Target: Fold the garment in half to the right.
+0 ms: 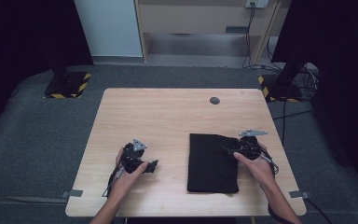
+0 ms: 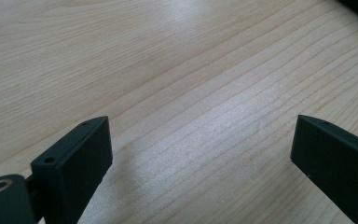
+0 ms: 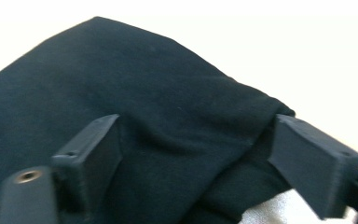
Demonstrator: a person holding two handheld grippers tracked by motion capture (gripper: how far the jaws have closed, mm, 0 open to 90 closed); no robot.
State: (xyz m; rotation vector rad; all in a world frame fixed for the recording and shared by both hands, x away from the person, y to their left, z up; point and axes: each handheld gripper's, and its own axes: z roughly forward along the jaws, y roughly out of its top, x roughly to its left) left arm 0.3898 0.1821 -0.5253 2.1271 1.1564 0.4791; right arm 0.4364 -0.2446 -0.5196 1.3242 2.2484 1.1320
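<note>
A black cloth, folded into a flat rectangle, lies on the right half of the wooden table. My right gripper sits low at the cloth's right edge near its far corner, pointing left over it. In the right gripper view the cloth runs between and under the jaws of that gripper; they stand wide apart and open, not pressing on it. My left gripper rests near the front left of the table, a short way left of the cloth. It is open over bare wood.
A small grey round cap sits in the tabletop near the far edge. Two stands with yellow-black striped bases flank the table on the grey carpet. Cables lie at the right.
</note>
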